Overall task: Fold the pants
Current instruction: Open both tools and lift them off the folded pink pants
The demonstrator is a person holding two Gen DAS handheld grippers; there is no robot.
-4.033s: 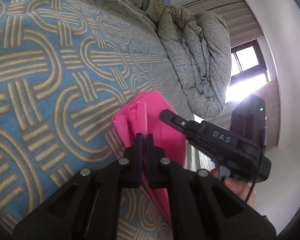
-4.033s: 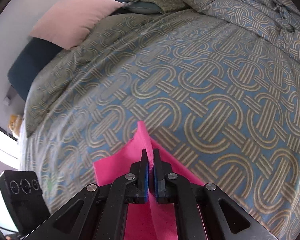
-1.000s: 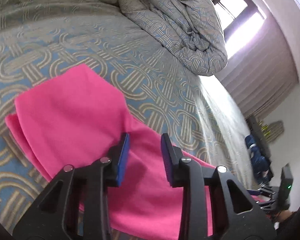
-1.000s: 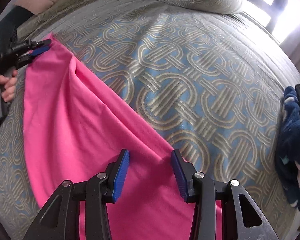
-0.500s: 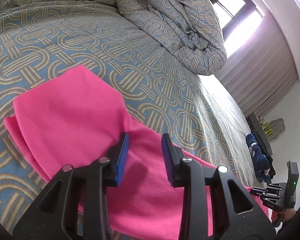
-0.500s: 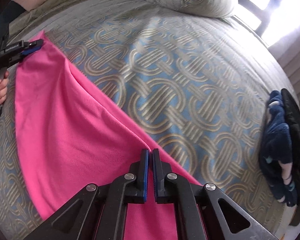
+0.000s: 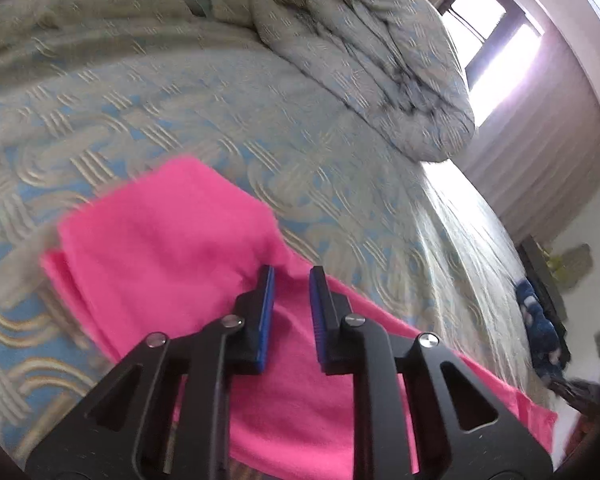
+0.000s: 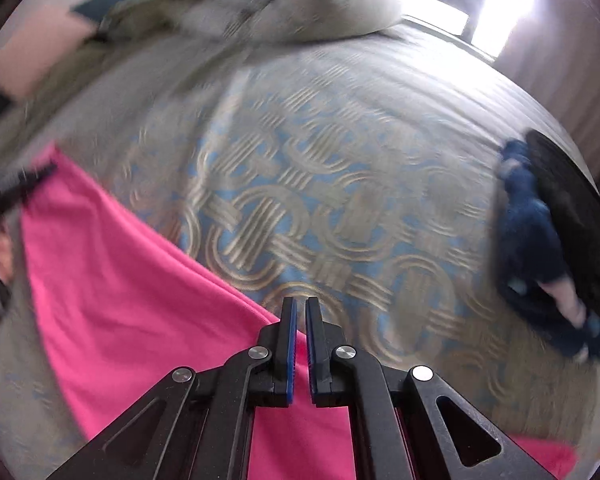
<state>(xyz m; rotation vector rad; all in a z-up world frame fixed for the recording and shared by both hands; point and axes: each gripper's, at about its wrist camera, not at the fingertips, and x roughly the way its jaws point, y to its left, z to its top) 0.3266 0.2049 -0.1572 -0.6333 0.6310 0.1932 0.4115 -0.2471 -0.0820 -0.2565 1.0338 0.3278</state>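
1. Right tongs (image 8: 299, 344) are clenched on the near edge of the pink pants (image 8: 132, 280), having snapped closed within the last second; a second ago they stood apart over flat cloth.
2. Left tongs (image 7: 291, 312) are narrower than a moment ago, jaws just closing, with a ridge of pants (image 7: 172, 232) between the pads (image 7: 266, 312); the gap is visible, so no grip yet.
3. The pants lie stretched across the patterned bed (image 8: 340, 184), one end doubled over at the left tongs' side.
4. With one end pinched and the other nearly so, the next fold looks about to start.
5. A dark blue garment (image 8: 540, 248) sits well apart at the bed's far side; a bunched duvet (image 7: 372, 60) lies beyond.
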